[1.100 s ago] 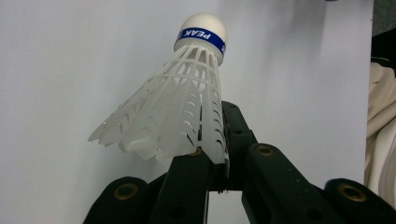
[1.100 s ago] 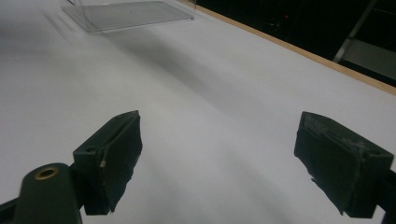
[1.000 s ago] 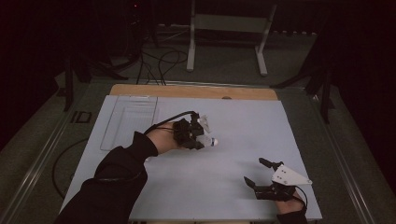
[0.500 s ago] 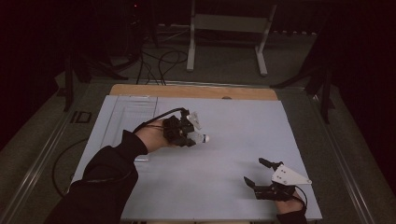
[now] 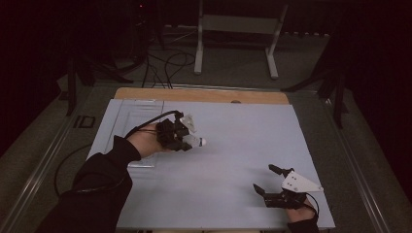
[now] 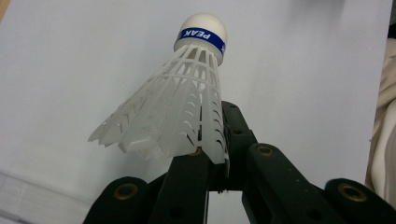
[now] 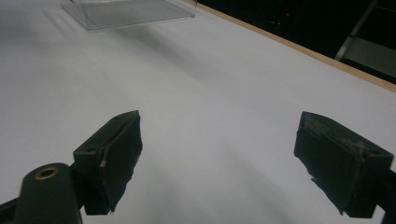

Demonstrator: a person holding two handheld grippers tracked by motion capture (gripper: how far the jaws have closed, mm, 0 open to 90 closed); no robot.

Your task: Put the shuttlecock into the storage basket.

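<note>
Shuttlecock [image 6: 187,98] — white plastic skirt, blue band, pale cork tip — sits clamped by its skirt edge in my left hand-held gripper [image 5: 187,138], the cork pointing away from me and the whole thing held clear above the desk [image 5: 233,126]. Taking the shuttlecock as my mark and working outward: nearest me, off to its right and well apart from it, my right hand-held gripper [image 5: 266,179] rests low by the front edge of the desk with its jaws spread wide and nothing between them [image 7: 219,158]. Just left of the shuttlecock, and a little beyond it, lies a clear plastic tray [image 5: 127,110] on the pale sheet — farther still, the bare wooden strip [image 5: 204,94] along the back of the desk.
</note>
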